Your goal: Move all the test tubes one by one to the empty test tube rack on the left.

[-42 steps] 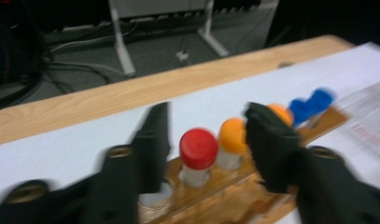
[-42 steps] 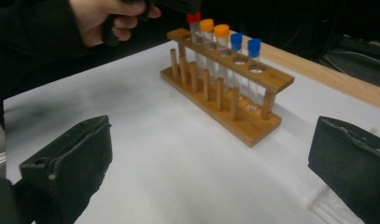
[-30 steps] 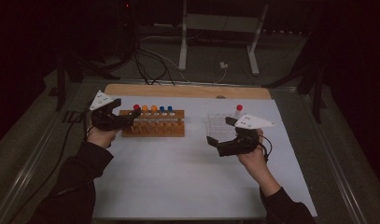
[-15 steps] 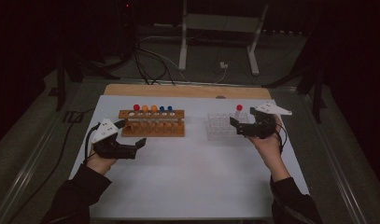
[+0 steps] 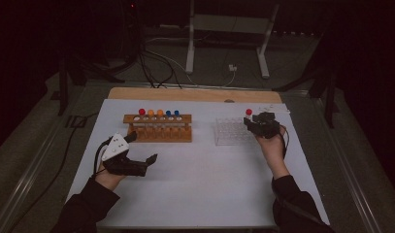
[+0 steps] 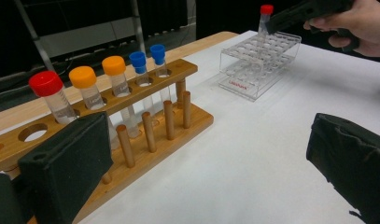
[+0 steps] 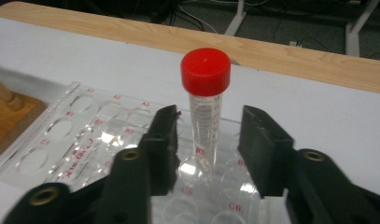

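Right gripper [image 7: 208,140]: fingers have just been closing, narrow, red-capped tube [image 7: 205,105] upright between them, untouched, standing in clear rack [image 7: 66,135] | Left gripper [image 6: 201,163]: fingers wide, empty, wooden rack [image 6: 145,112] beside its left finger.

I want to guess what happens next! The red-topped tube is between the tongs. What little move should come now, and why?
Probably finish closing the right tongs on the red-capped tube. Their jaws have just been closing, yet gaps remain on both sides of the tube, which stands upright in the clear rack. Lifting before the pads press it would likely leave it behind.
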`<state>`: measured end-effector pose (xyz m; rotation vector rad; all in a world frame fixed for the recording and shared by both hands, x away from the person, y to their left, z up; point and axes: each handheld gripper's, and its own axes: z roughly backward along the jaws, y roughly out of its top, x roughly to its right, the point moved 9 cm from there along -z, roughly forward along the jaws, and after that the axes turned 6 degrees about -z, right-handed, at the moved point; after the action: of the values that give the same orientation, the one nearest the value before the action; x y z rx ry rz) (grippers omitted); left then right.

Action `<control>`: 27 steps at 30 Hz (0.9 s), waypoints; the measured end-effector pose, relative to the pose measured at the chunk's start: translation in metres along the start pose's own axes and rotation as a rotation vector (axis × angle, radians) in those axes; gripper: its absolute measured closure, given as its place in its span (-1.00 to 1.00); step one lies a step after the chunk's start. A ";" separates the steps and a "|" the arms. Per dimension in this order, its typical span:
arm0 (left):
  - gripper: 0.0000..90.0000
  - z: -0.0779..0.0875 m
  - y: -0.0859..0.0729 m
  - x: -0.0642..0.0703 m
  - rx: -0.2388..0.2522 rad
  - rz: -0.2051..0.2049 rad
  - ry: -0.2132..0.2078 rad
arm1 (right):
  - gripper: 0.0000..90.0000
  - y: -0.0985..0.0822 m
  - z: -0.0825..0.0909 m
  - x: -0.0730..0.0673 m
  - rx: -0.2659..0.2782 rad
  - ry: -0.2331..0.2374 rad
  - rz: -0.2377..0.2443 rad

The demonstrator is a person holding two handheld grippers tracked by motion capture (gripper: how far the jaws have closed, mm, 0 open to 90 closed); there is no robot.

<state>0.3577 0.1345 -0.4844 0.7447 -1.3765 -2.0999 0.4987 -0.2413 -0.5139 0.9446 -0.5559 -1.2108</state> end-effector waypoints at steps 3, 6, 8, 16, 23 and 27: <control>-0.98 0.001 0.001 0.000 0.003 -0.004 0.003 | 0.52 0.000 -0.005 0.000 -0.007 0.002 0.001; -0.98 0.001 0.003 0.000 0.007 -0.002 0.004 | 0.65 -0.001 -0.008 -0.001 -0.012 0.003 0.005; -0.98 0.001 0.002 -0.001 0.005 -0.004 0.007 | 0.67 0.000 -0.007 0.000 -0.012 -0.006 0.021; -0.98 0.002 0.009 0.002 0.006 0.010 -0.026 | 0.68 0.024 0.018 -0.005 0.067 -0.013 0.056; -0.98 0.005 0.024 0.009 0.021 0.015 -0.086 | 0.68 0.051 0.061 -0.026 0.159 0.019 0.121; -0.98 0.005 0.028 0.012 0.029 0.019 -0.098 | 0.68 0.053 0.077 -0.042 0.179 0.049 0.169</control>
<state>0.3490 0.1196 -0.4584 0.6445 -1.4631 -2.1309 0.4535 -0.2223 -0.4238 1.0531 -0.6994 -0.9966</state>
